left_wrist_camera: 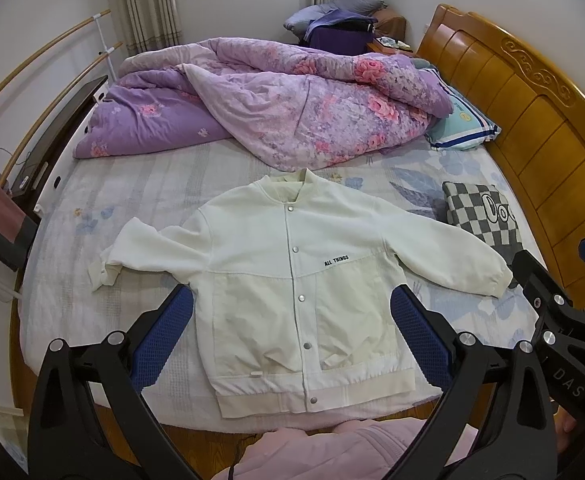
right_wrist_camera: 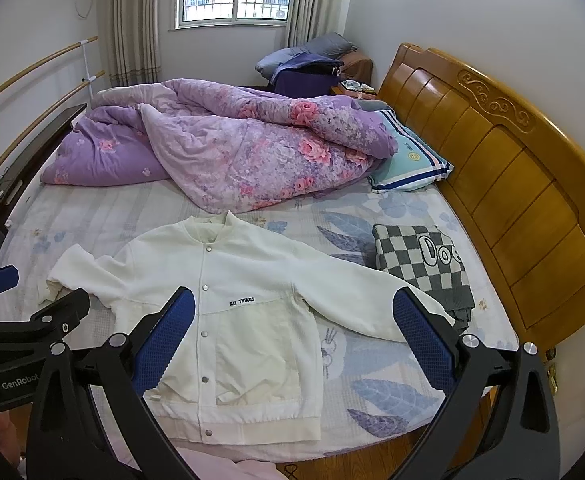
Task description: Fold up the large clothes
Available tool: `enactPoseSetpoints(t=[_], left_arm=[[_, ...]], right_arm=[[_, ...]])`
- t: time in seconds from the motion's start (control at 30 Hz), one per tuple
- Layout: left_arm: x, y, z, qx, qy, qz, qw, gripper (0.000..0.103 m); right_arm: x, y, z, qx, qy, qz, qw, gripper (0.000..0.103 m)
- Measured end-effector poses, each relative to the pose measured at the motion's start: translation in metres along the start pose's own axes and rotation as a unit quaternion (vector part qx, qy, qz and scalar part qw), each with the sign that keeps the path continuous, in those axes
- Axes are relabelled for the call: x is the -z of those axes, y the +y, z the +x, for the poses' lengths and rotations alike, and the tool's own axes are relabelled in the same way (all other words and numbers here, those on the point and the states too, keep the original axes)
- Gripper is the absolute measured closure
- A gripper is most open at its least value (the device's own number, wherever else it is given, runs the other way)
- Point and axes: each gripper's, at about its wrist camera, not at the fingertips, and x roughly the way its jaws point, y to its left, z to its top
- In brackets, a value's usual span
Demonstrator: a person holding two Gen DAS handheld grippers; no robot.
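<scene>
step: before first fold | jacket [left_wrist_camera: 292,280] flat at bed [left_wrist_camera: 132,200] near edge | left hand-held gripper [left_wrist_camera: 292,320] wide, empty | right hand-held gripper [right_wrist_camera: 294,320] wide, empty | next: probably grasp a sleeve

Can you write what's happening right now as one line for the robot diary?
stage: before first fold | jacket: flat on bed, snapped shut | left gripper: open, empty | right gripper: open, empty

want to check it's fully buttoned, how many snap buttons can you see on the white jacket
5, in a line down the front placket of the white jacket: below the collar, mid-chest, by the pockets' tops, lower down, and on the hem band. None looks hidden.
</scene>
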Motion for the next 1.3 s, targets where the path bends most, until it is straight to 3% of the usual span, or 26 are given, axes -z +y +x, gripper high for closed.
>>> enactPoseSetpoints(t=[0.9, 1.3], left_arm=[[0.003, -0.001, 0.001, 0.001, 0.008, -0.005, 1.0000, 0.004], [0.009, 0.003, -0.004, -0.022, 0.028, -0.036, 0.9987, 0.004]], right_arm=[[0.000, 0.000, 0.000, -0.007, -0.001, -0.004, 1.000, 0.007], [0.001, 0.000, 0.003, -0.067, 0.007, -0.027, 0.997, 0.007]])
